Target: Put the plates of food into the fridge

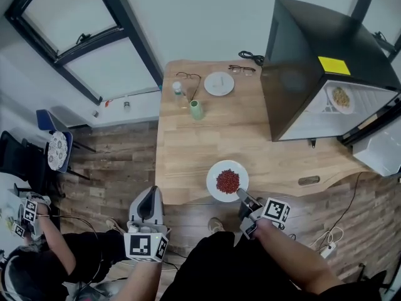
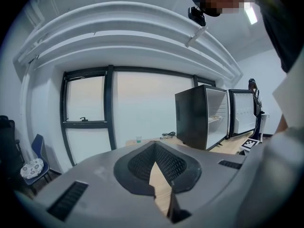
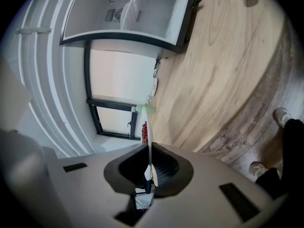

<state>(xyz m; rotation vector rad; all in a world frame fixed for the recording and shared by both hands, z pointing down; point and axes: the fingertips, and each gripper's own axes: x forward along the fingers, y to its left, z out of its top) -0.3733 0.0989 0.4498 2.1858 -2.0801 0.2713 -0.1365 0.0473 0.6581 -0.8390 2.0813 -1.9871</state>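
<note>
One wooden table (image 1: pixel 263 140) carries an open black fridge (image 1: pixel 313 68); the right gripper (image 1: pixel 242 195) pinches the plate of red food (image 1: pixel 227 180) in its jaws, and the left gripper (image 1: pixel 150 196) has its jaws together, empty.

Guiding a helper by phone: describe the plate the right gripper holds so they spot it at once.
On the wooden table with the black fridge, look to the near edge. The plate of red food is there, rim pinched by the right gripper; the far plate by the glasses is bare.
</note>
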